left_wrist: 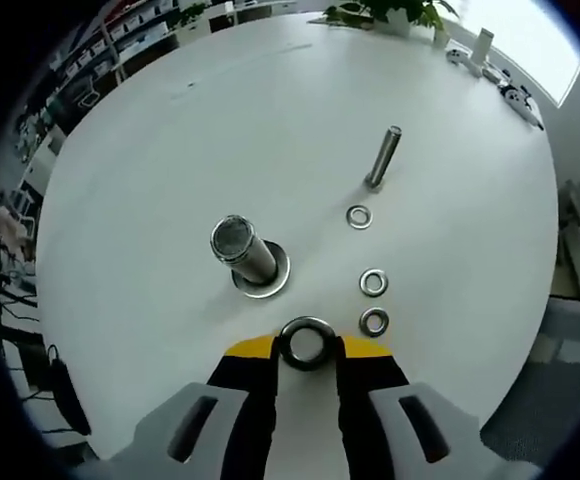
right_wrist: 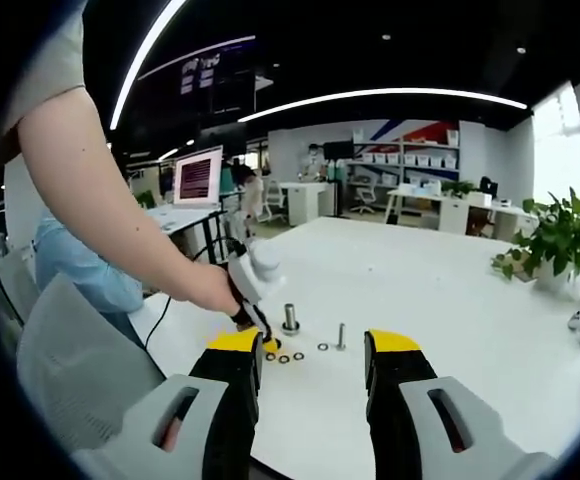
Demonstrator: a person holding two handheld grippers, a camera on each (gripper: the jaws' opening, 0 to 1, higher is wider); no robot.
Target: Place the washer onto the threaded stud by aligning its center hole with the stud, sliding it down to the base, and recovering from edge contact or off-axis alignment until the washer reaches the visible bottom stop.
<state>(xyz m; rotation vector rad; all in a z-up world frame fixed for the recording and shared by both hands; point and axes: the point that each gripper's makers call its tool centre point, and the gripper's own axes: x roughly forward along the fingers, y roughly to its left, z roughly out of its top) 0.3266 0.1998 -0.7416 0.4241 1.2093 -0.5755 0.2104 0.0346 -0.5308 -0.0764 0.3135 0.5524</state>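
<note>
In the left gripper view we see our left gripper (left_wrist: 308, 352) clamped on a washer (left_wrist: 307, 342), its yellow-tipped jaws pressed against the ring from both sides. The washer is held above the white table (left_wrist: 170, 150), just short of the thick stud (left_wrist: 242, 250), which stands upright on a washer-like base ring (left_wrist: 270, 282). The held washer is not over the stud — it sits to the near side of it, apart from the threaded top.

To the right of the stud three spare washers (left_wrist: 373, 282) lie flat in a loose line, and beyond them a thinner bolt (left_wrist: 383, 156) stands upright.

In the right gripper view the right gripper (right_wrist: 315, 365) hangs well back from the work with its jaws wide apart and nothing between them. There we also see a person's arm (right_wrist: 110, 210) reaching down to the left gripper near the stud (right_wrist: 291, 318), with the bolt (right_wrist: 341, 335) just beside it. A potted plant (right_wrist: 560, 240) stands at the table's far edge.
</note>
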